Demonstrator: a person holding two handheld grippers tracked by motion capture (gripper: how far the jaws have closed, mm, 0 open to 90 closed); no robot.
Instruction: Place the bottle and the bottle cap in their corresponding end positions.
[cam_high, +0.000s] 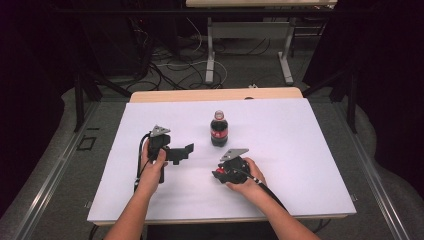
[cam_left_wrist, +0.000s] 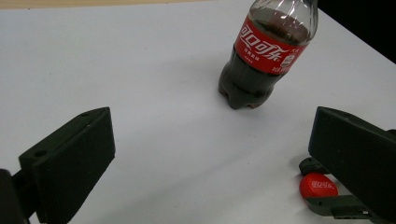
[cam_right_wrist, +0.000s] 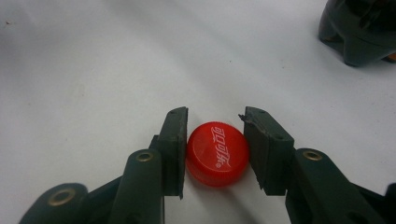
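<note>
- We see the right gripper (cam_right_wrist: 215, 151) pinching a red cap (cam_right_wrist: 217, 153): one pad presses each side of the cap, and its printed top faces up.
- The cap sits between the fingertips (cam_right_wrist: 173, 147), low over the white sheet (cam_right_wrist: 93, 70). We cannot tell whether it rests on the sheet or hangs just above it.
- In the high view the right gripper (cam_high: 218, 174) points toward the left hand, with the cap (cam_high: 218, 174) at its tip and the right hand (cam_high: 245, 177) wrapped around its body.
- The bottle (cam_high: 219, 128) stands upright on the sheet (cam_high: 300, 150), beyond the right gripper's tips and apart from them. Its neck is open, with no cap on it.
- In the right gripper view the bottle's base (cam_right_wrist: 359, 32) lies ahead of the fingers, toward the right-hand finger's side.
- The left gripper (cam_high: 187, 151) has its fingers spread wide and holds nothing. The left hand (cam_high: 152, 165) grips its body.
- In the left gripper view bare sheet (cam_left_wrist: 140, 70) lies between the spread fingers (cam_left_wrist: 74, 163). The bottle (cam_left_wrist: 261, 56) stands ahead of them, nearer the right-hand finger.
- In the same view the cap (cam_left_wrist: 318, 185) shows just beside the right-hand finger, held in the other gripper's tips.
- The left gripper's tips point toward the right gripper and are near it but do not touch it.
</note>
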